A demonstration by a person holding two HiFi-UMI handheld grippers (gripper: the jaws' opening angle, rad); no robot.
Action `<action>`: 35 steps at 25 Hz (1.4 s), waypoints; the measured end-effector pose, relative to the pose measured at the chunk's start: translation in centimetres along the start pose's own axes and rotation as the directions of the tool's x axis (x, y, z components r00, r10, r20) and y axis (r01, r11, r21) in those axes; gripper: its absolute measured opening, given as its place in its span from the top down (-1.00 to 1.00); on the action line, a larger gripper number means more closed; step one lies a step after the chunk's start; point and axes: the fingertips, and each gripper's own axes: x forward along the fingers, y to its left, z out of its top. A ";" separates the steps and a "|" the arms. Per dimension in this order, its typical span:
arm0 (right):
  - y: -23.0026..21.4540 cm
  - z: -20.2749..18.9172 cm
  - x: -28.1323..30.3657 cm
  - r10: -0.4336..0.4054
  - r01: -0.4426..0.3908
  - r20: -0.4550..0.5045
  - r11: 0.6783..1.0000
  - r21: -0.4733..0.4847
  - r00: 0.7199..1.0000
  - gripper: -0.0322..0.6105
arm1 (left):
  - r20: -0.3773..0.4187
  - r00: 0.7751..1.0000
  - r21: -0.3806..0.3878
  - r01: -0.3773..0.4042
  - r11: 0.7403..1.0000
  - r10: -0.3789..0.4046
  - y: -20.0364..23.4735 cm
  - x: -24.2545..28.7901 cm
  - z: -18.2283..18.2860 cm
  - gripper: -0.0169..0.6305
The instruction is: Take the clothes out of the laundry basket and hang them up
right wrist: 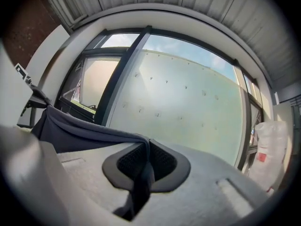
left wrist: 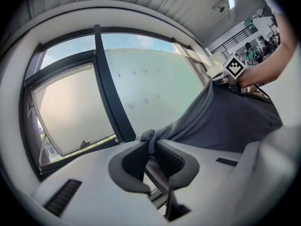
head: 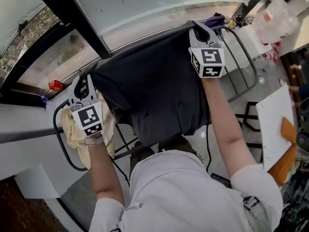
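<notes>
The person's pale shirt (head: 178, 192) fills the near foreground of the head view, both bare arms reaching away towards the window (head: 145, 4). The left gripper (head: 83, 83) has its fingers (left wrist: 127, 164) clamped on a bunched corner of the dark grey garment (head: 154, 91). The right gripper (head: 198, 29) has its fingers (right wrist: 162, 164) pressed together on the opposite corner. The garment is out of any basket, spread in the air between the two, its long top edge running from one grip to the other and its body hanging towards the person. The drying rack (head: 247, 57) stands below and just beyond that edge, roughly parallel to it; whether cloth touches tube I cannot tell. A cream cloth (head: 72, 134) hangs beneath the left gripper. Neither hand looks nearer, so draping likely needs both lowered together.
</notes>
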 end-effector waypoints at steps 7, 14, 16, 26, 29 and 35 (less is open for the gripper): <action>2.1 -4.2 6.7 0.162 -0.162 -0.083 0.987 0.004 0.983 0.84 | -0.129 0.990 -0.016 -0.061 0.998 0.058 -1.1 3.1 -3.7 0.82; 4.5 -12.0 9.6 0.268 -0.276 -0.230 0.961 -0.001 0.936 0.84 | -0.280 0.960 -0.014 -0.034 0.999 0.029 -4.4 5.8 -9.6 0.78; 4.9 -13.9 9.8 0.283 -0.294 -0.263 0.956 -0.005 0.922 0.84 | -0.312 0.950 -0.019 -0.025 1.000 0.018 -5.4 6.1 -11.1 0.77; 8.0 -19.5 9.6 0.340 -0.384 -0.428 0.923 -0.017 0.837 0.75 | -0.425 0.904 -0.089 0.023 0.996 -0.059 -7.7 6.6 -17.1 0.64; 8.2 -20.7 8.9 0.340 -0.386 -0.474 0.922 0.000 0.812 0.58 | -0.443 0.893 -0.119 0.035 0.992 -0.085 -8.1 6.5 -18.2 0.57; 8.8 -22.3 7.0 0.373 -0.406 -0.535 0.912 0.061 0.758 0.11 | -0.450 0.885 -0.137 0.061 0.989 -0.117 -8.8 5.6 -18.9 0.42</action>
